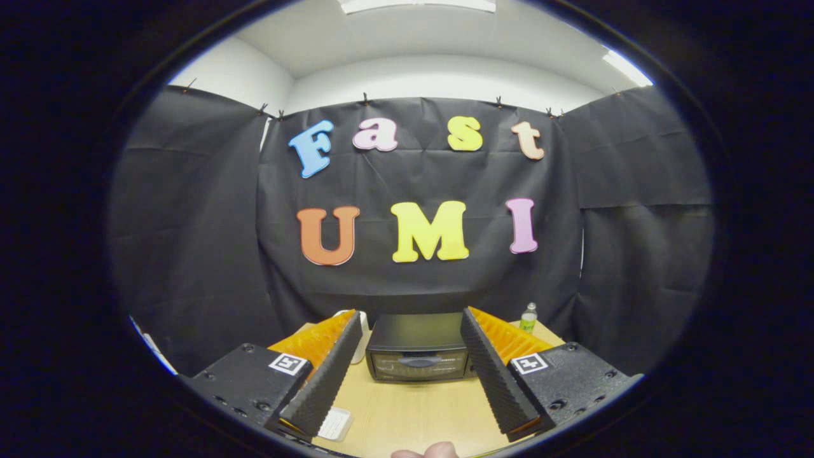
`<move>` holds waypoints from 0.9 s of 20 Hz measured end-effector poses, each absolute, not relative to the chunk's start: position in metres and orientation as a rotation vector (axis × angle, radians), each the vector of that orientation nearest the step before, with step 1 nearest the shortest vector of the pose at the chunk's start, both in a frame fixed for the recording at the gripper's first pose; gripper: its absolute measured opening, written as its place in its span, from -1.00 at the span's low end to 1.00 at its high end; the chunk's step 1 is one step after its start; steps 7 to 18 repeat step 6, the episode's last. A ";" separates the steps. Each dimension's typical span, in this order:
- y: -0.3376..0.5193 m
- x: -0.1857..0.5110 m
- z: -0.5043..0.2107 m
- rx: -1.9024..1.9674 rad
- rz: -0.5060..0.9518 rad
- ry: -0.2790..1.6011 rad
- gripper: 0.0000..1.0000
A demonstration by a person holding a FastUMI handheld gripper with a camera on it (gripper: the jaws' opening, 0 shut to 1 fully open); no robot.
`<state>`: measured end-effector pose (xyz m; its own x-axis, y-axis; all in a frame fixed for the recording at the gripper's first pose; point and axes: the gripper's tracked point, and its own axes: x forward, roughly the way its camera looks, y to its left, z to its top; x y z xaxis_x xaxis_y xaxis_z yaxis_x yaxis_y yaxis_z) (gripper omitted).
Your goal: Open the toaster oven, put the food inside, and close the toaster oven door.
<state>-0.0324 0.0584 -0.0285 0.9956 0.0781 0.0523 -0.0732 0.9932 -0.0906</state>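
A black toaster oven (418, 348) stands on the wooden table (413, 410), beyond my fingers and framed between them. Its glass door with a dark handle (420, 362) faces me and is closed. My gripper (412, 318) is open wide, with nothing between the fingers, and it is held well back from the oven. A pale, rounded piece of food (425, 451) lies on the table close in, below the fingers, mostly cut off. A white object (361, 337) shows partly behind the left finger, beside the oven.
A small clear bottle with a green label (528, 317) stands to the right of the oven, behind the right finger. A flat white card or packet (335, 423) lies on the table by the left finger. Black cloth walls close in the booth.
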 end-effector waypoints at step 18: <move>0.065 -0.033 -0.028 -0.078 0.085 -0.057 1.00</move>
